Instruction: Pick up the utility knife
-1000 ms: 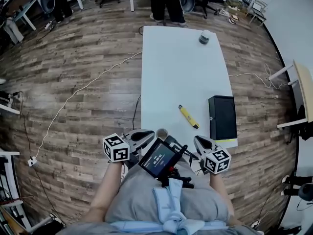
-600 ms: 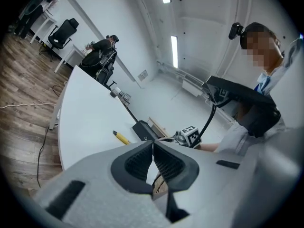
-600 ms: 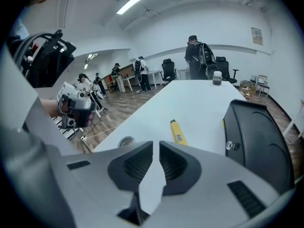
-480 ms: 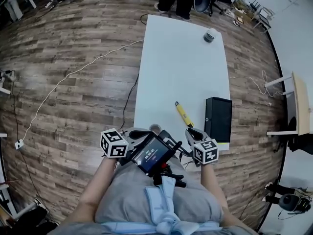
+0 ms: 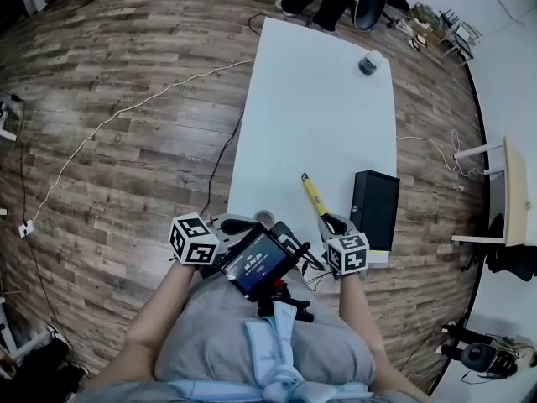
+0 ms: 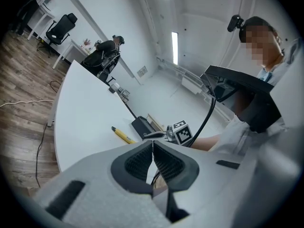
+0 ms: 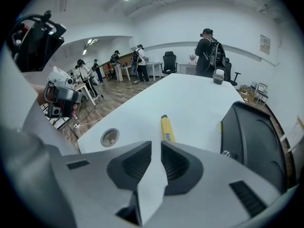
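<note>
The yellow utility knife (image 5: 314, 196) lies on the white table (image 5: 319, 99) near its front edge, black tip pointing away. My right gripper (image 5: 327, 222) hovers just behind the knife's near end, tilted down. In the right gripper view the knife (image 7: 167, 128) lies straight ahead of the right gripper (image 7: 156, 144), whose jaws are opening with a narrow gap and nothing between them. My left gripper (image 5: 239, 223) stays at the table's front left corner, and in its own view the left gripper (image 6: 152, 141) is shut and empty, with the knife (image 6: 122, 135) off to its left.
A black box (image 5: 374, 211) stands right of the knife, close to the right gripper. A round grommet (image 5: 264, 217) sits in the table by the left gripper. A small jar (image 5: 367, 62) stands at the far end. People and chairs are beyond the table. A phone (image 5: 252, 263) is mounted at my chest.
My right gripper has come down and forward to the knife's near end, and its jaws have parted slightly. The left gripper has barely shifted.
</note>
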A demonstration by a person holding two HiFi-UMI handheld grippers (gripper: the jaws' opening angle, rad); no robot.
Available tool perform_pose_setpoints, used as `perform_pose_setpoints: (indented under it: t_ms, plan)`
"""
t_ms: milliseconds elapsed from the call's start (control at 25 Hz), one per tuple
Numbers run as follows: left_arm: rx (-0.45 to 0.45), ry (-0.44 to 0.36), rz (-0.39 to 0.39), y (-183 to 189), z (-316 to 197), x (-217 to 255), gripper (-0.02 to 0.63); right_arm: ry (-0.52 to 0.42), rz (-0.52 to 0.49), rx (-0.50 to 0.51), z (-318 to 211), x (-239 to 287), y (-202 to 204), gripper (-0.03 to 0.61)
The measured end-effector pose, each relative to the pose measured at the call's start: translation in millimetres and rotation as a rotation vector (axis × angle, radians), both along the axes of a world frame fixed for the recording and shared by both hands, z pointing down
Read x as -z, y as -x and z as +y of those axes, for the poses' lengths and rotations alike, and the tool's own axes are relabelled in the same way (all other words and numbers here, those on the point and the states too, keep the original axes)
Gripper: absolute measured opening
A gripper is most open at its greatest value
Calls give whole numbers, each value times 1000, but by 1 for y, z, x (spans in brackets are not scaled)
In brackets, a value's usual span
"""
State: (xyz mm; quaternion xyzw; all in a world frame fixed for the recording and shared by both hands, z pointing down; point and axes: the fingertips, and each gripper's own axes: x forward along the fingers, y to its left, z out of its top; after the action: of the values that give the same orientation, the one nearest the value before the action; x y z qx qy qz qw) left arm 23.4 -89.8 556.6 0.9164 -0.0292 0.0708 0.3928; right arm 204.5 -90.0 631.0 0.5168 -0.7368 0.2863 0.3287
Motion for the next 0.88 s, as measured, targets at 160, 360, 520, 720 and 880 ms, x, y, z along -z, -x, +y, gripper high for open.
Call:
perform_pose_setpoints:
  t_ms: [160,360,520,720,880]
  plan:
    - [1,5,-5,2,0,0,20,30,43,5,-3,-10,-7,111]
    - [1,5,-12,2,2,0,19,77,100,31,-3,-23,-15,123]
    - [1,5,-15,1,4,0,20,87,106,36,-5,-26,-20,129]
    - [10,7,-16,0,0,-1,20,93,105,48,-12,-26,-21,130]
    - [13,9,-13,0,0,0,20,103,106,68,-15,-29,-20,131]
